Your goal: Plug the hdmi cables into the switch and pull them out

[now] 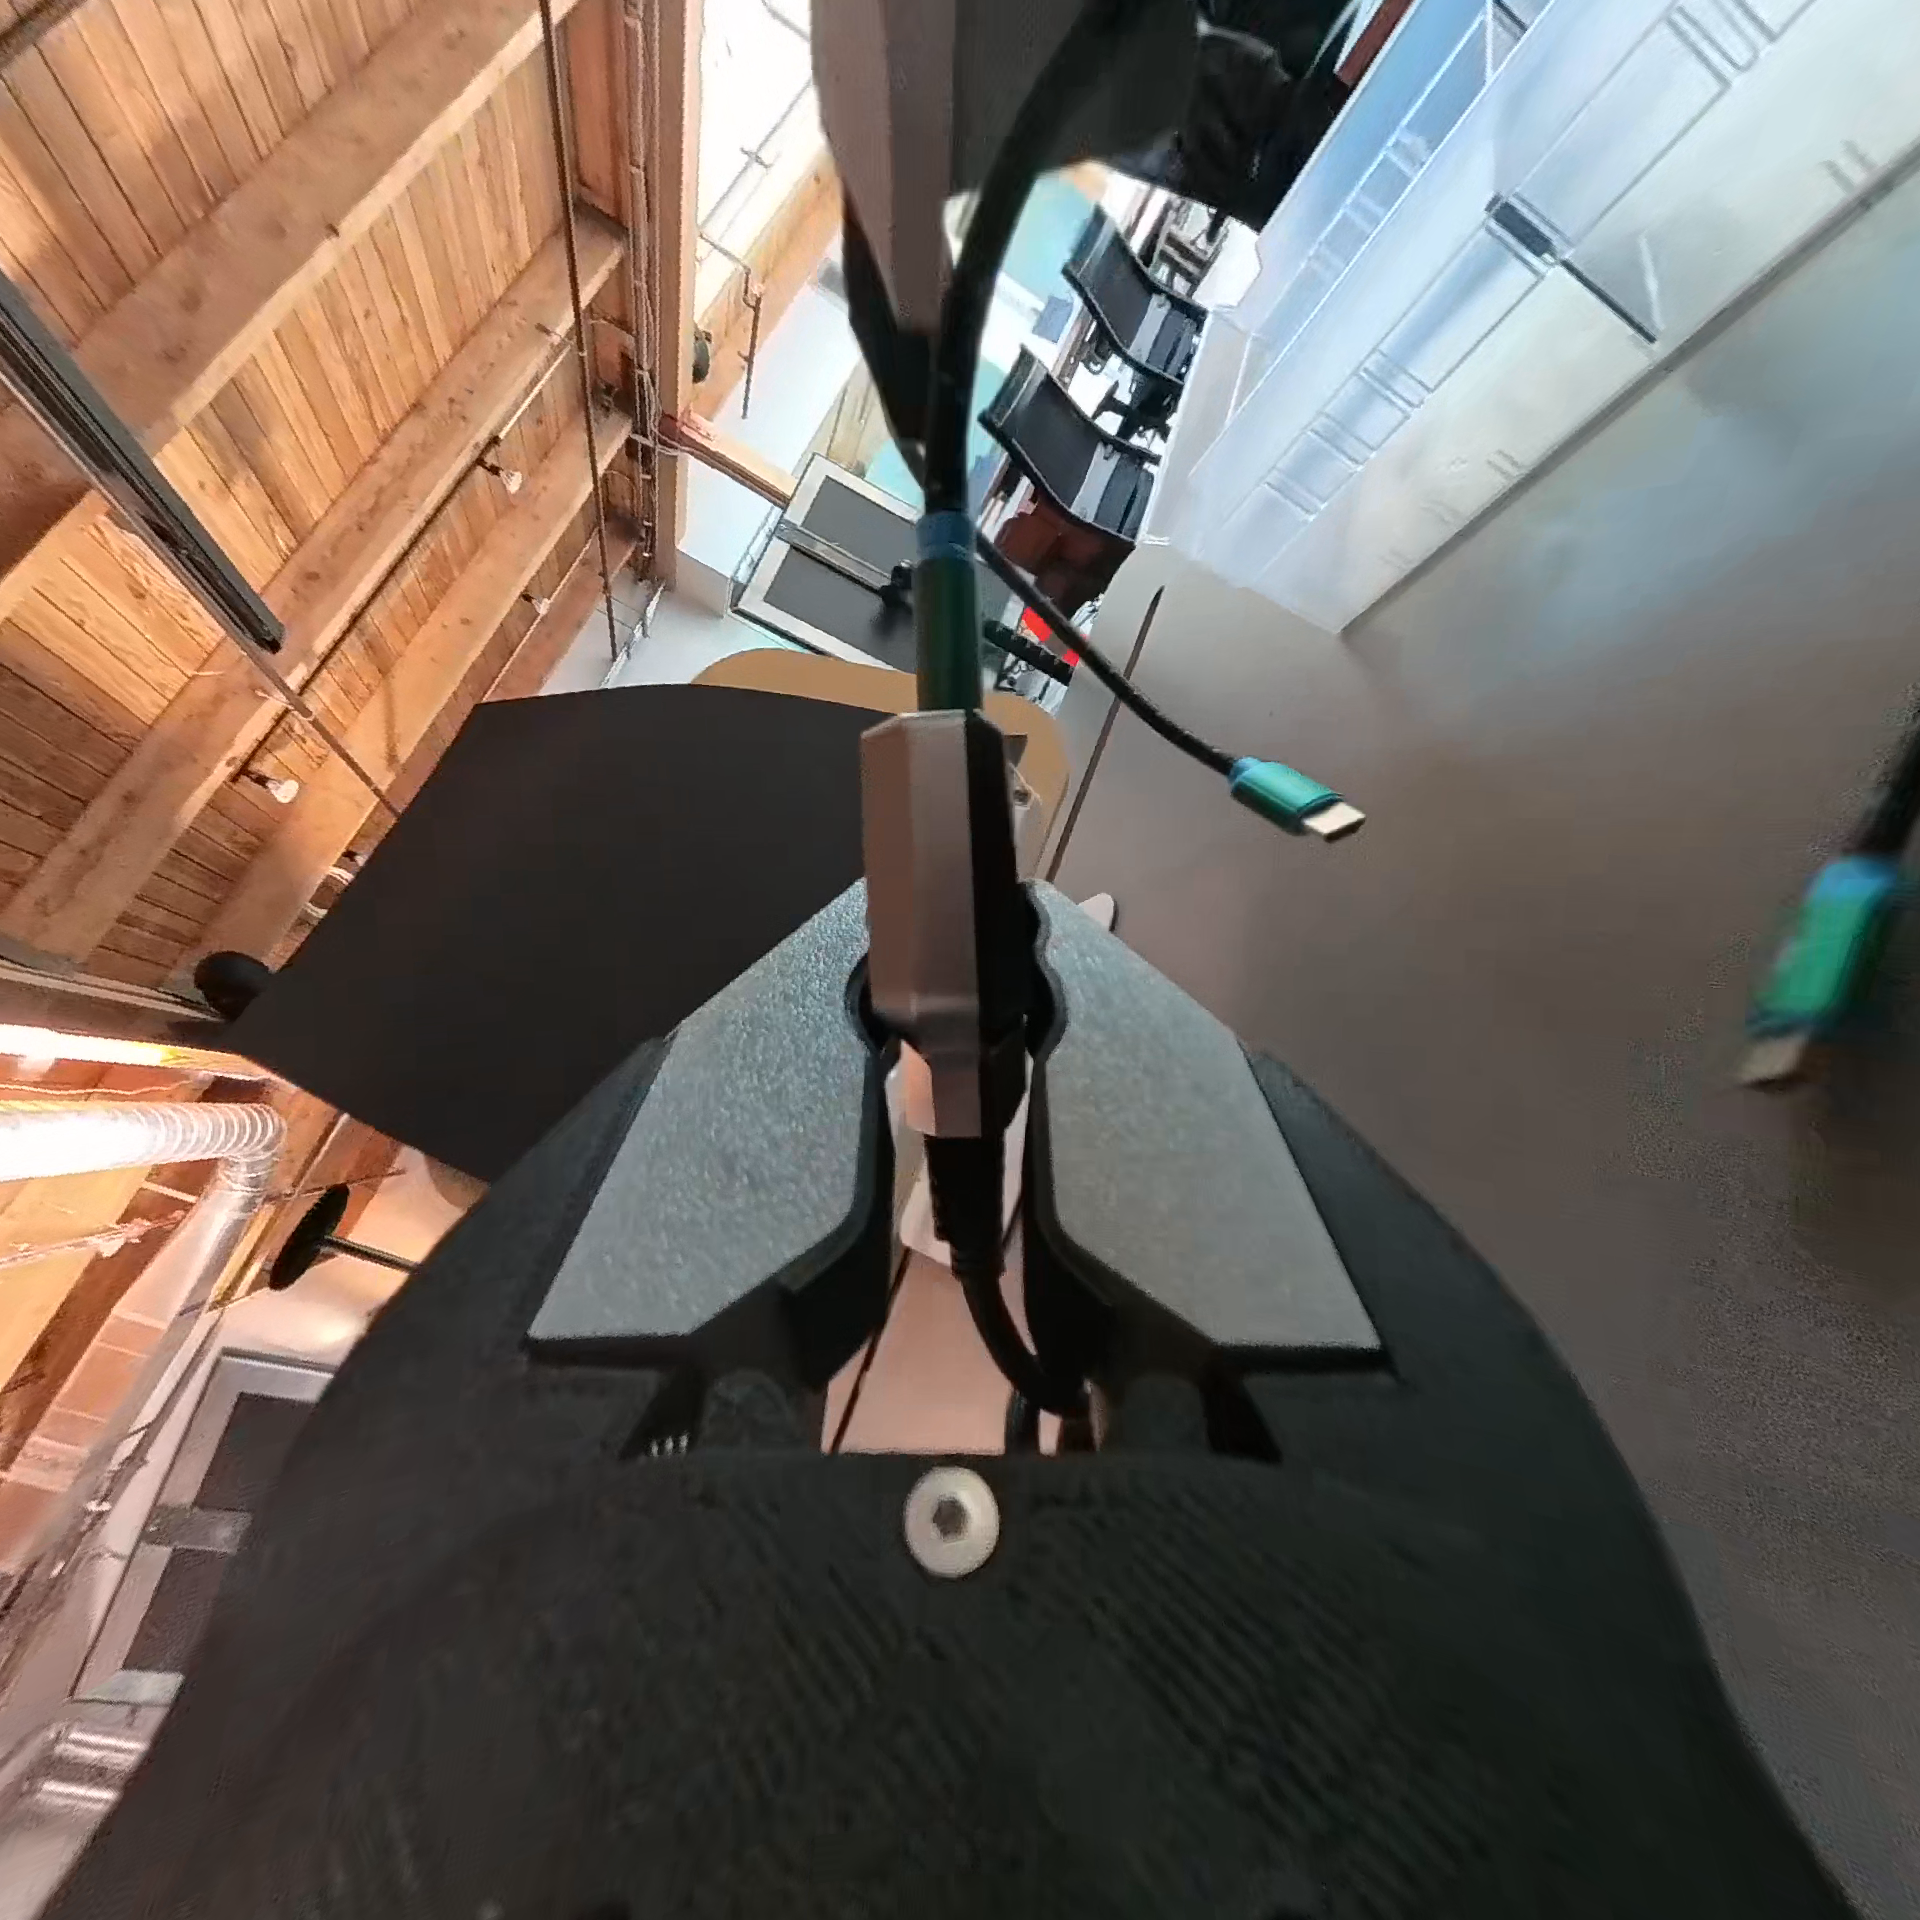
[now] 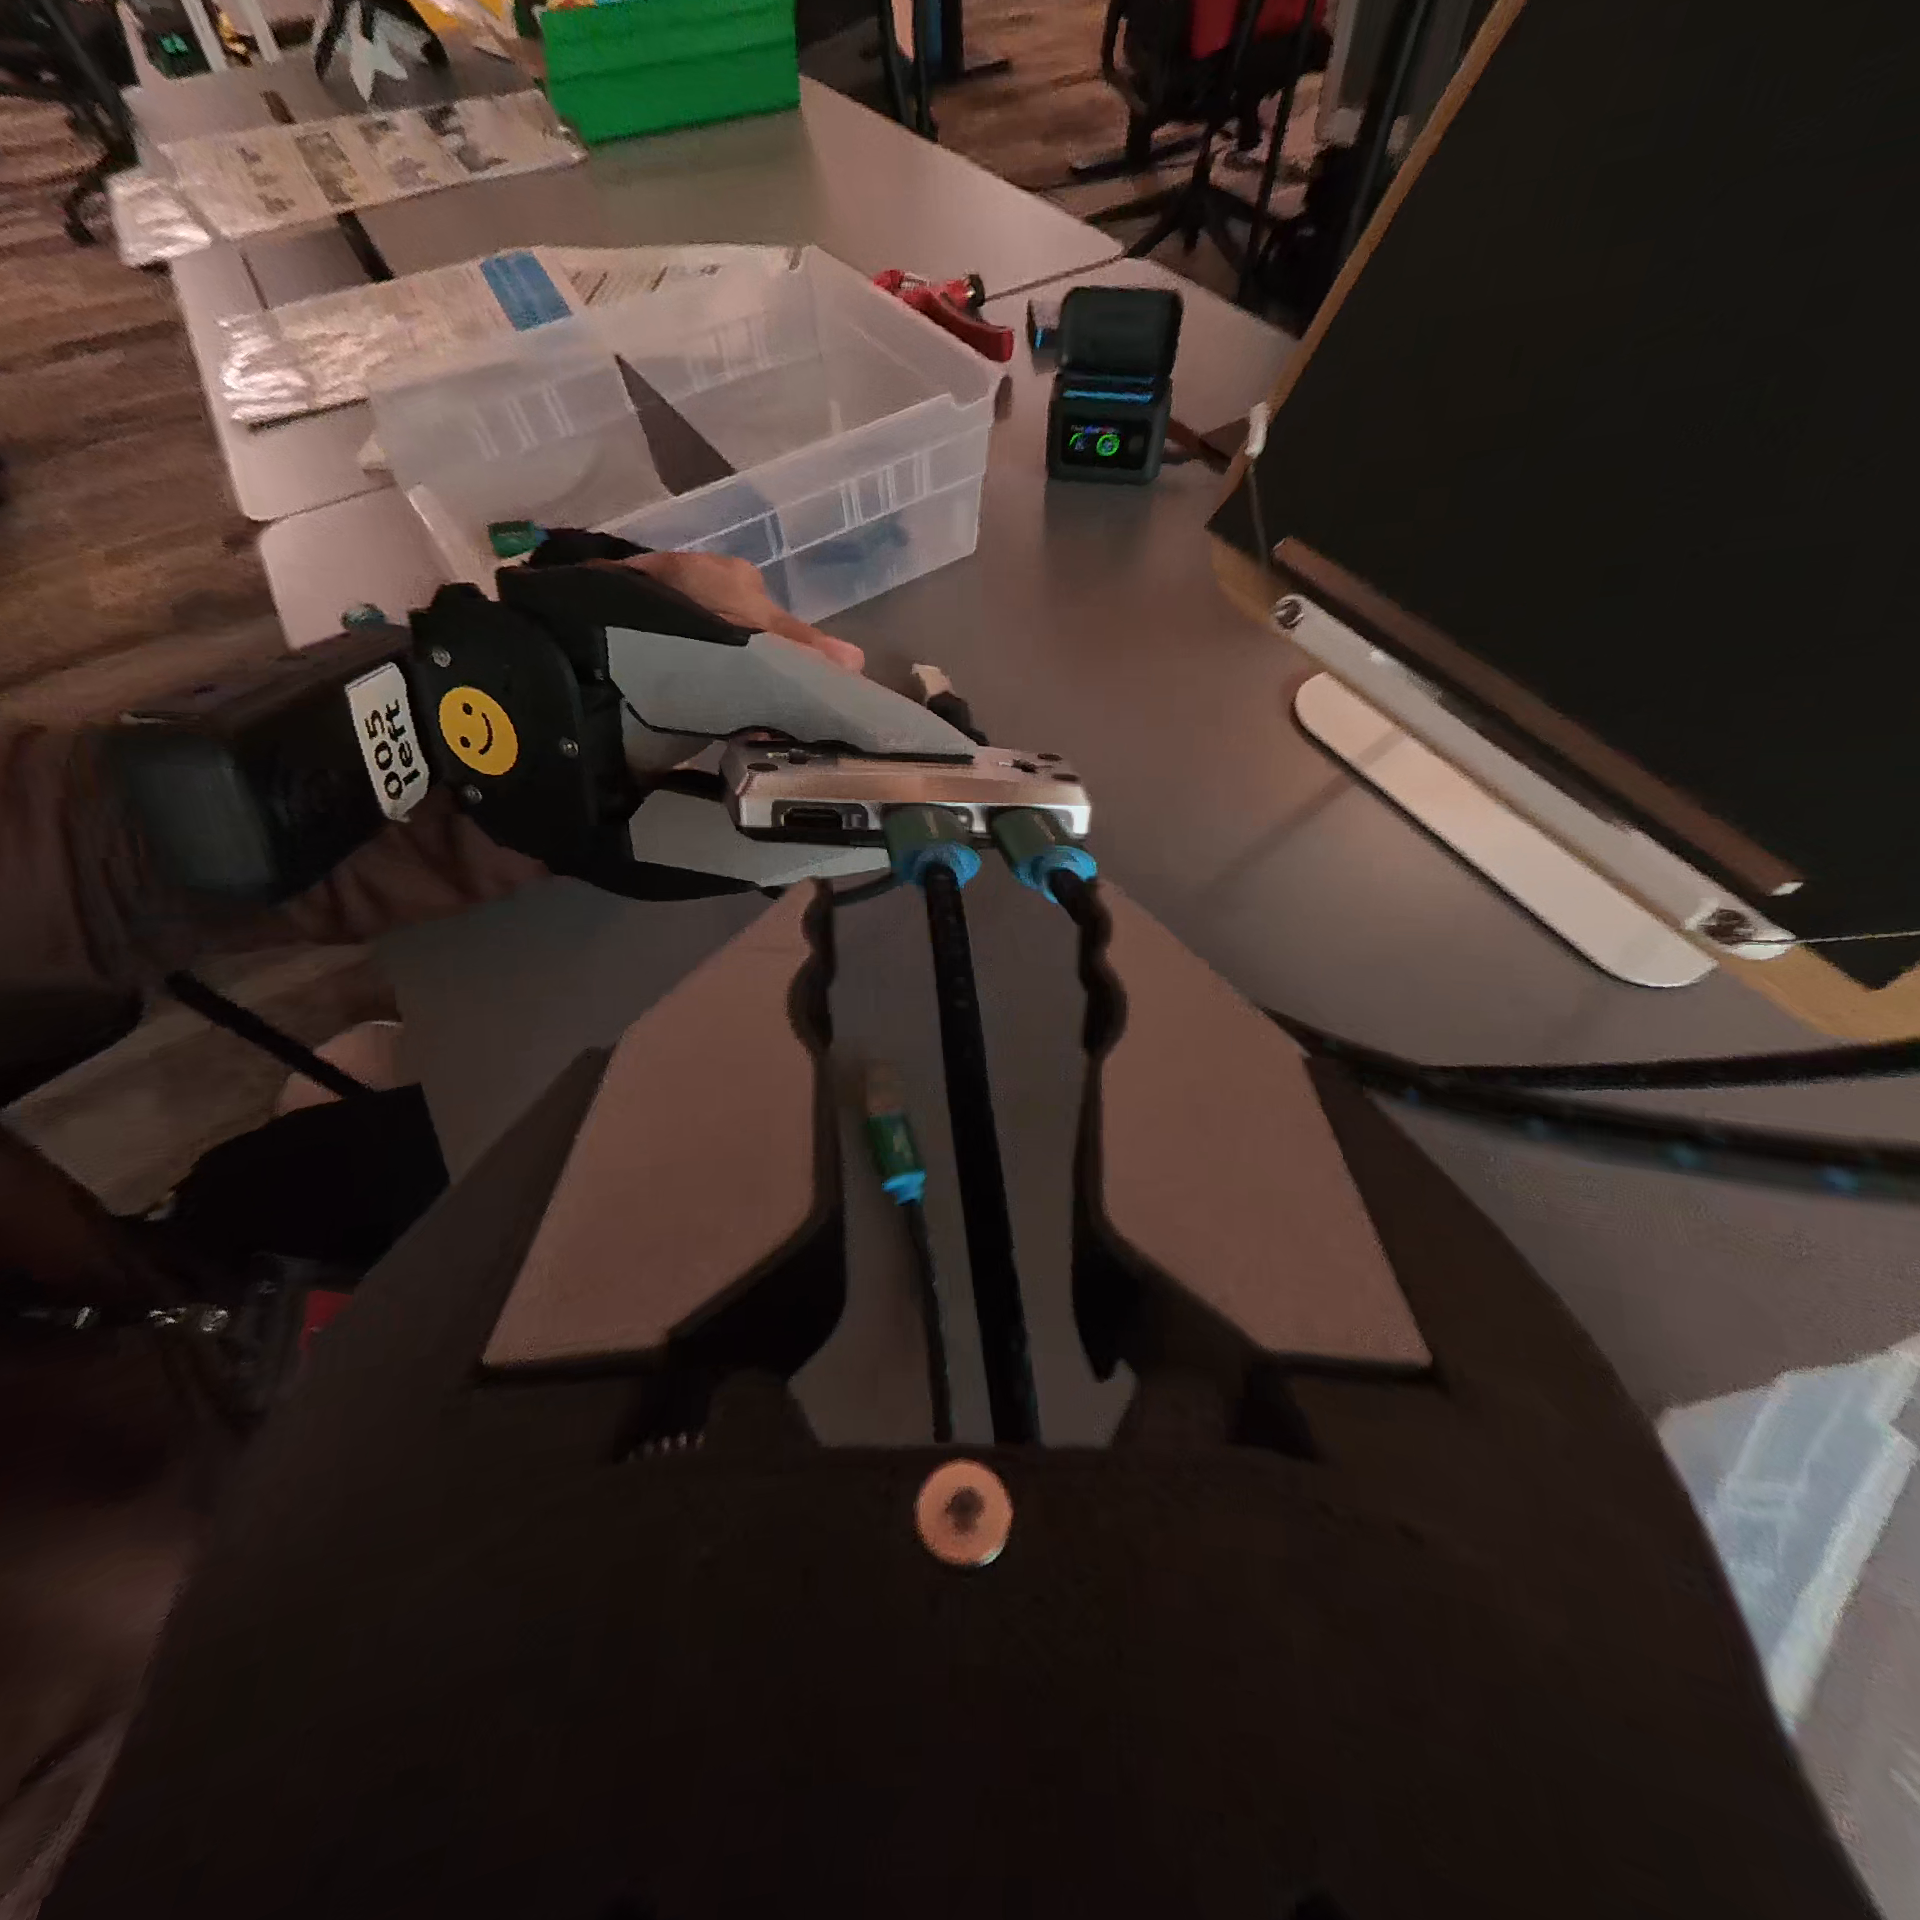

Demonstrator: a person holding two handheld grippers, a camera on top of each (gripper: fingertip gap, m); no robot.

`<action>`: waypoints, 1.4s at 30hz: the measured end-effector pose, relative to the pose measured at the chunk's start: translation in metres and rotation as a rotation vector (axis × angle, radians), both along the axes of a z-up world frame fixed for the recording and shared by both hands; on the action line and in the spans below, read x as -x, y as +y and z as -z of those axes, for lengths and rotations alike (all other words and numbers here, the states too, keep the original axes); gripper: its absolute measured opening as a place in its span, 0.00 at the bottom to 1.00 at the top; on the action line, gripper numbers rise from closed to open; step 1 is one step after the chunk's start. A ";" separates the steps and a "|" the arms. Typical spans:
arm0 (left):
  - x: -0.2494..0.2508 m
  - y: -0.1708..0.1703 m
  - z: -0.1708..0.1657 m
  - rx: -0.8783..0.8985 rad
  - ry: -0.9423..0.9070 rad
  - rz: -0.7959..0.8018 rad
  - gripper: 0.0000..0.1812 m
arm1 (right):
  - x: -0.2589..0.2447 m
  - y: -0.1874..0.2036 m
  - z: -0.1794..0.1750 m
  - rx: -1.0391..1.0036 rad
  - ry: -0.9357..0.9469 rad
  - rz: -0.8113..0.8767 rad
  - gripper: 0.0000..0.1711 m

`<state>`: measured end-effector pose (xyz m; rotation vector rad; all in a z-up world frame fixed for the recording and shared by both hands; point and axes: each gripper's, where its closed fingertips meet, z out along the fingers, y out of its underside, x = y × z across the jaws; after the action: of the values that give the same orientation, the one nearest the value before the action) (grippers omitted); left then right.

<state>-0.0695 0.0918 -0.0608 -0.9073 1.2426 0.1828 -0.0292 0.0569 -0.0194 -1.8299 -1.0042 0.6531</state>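
1. The grey counter carries everything and runs from the near edge to the far tables.
2. A black board with a pale wooden edge leans over the counter's right side, with a silver bar at its foot.
3. A clear plastic bin sits at the far left of the counter, with printed sheets lying beyond it.
4. The right gripper hangs just short of the switch. Its jaws are spread and pinch nothing; one plugged cable runs down between them.
5. The left gripper comes in from the left, held in a person's hand, jaws pressed onto the switch from above and below.
6. A small black device with a lit screen stands near the bin's right corner, a red tool just behind it.
7. The silver HDMI switch is held above the counter, its port side facing the right gripper. In the left wrist view the switch stands on edge between the jaws.
8. Two HDMI plugs with green shells and blue collars sit side by side in the switch; the port to their left is open.
9. A third loose plug lies on the counter below the right jaws.
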 end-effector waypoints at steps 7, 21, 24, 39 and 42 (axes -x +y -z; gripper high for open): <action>0.002 0.002 -0.001 0.020 -0.029 0.000 0.11 | -0.026 -0.035 -0.027 -0.121 -0.002 0.096 0.38; 0.021 -0.016 -0.048 0.563 -0.510 0.381 0.11 | 0.019 -0.106 0.006 0.052 0.178 -0.145 0.18; 0.019 -0.032 -0.054 0.690 -0.562 0.566 0.11 | 0.018 -0.072 -0.002 -0.020 0.179 -0.043 0.22; 0.015 -0.064 -0.059 1.046 -0.614 0.923 0.12 | 0.057 -0.019 0.006 -0.145 -0.035 -0.127 0.19; 0.016 -0.063 -0.063 0.995 -0.624 0.896 0.12 | 0.057 -0.019 0.002 -0.055 0.024 -0.159 0.16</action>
<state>-0.0855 0.0288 0.0019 -1.0035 0.9908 -1.4327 -0.0865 0.0381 -0.0212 -1.7032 -1.1489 0.7337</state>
